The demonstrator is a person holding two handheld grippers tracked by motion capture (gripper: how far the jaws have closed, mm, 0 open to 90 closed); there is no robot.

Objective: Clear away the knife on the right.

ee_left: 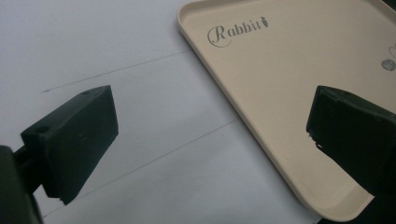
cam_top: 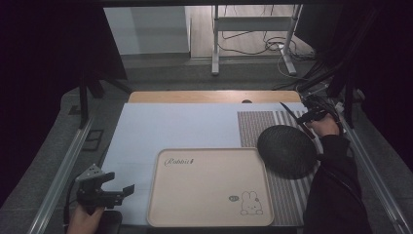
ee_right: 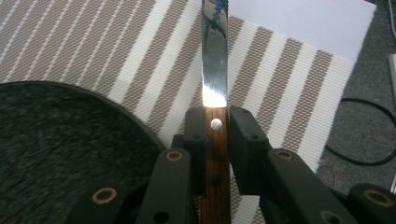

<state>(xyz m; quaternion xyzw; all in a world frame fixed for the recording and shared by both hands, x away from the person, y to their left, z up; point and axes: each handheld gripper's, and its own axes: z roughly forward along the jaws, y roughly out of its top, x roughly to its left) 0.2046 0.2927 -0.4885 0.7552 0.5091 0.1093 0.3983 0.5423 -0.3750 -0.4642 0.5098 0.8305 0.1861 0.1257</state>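
My right gripper (ee_right: pixel 216 123) is shut on the wooden handle of a table knife (ee_right: pixel 215 60), whose steel blade points away over a brown-and-white striped placemat (ee_right: pixel 116 51). In the high view the knife (cam_top: pixel 288 111) is lifted at the far right, with the right gripper (cam_top: pixel 311 116) just beyond a round black textured plate (cam_top: pixel 286 151). That plate (ee_right: pixel 60 154) lies left of the jaws. My left gripper (cam_top: pixel 114 187) stands open at the near left, with nothing between its fingers. Its jaws (ee_left: pixel 212 126) straddle the near corner of a beige tray (ee_left: pixel 289 70).
The beige tray (cam_top: pixel 209 187), printed with "Rabbit" and a bunny, lies near the front on a white sheet (cam_top: pixel 175 126). The striped placemat (cam_top: pixel 258 124) covers the right side. Metal rails run along both table sides, and cables lie at the far right.
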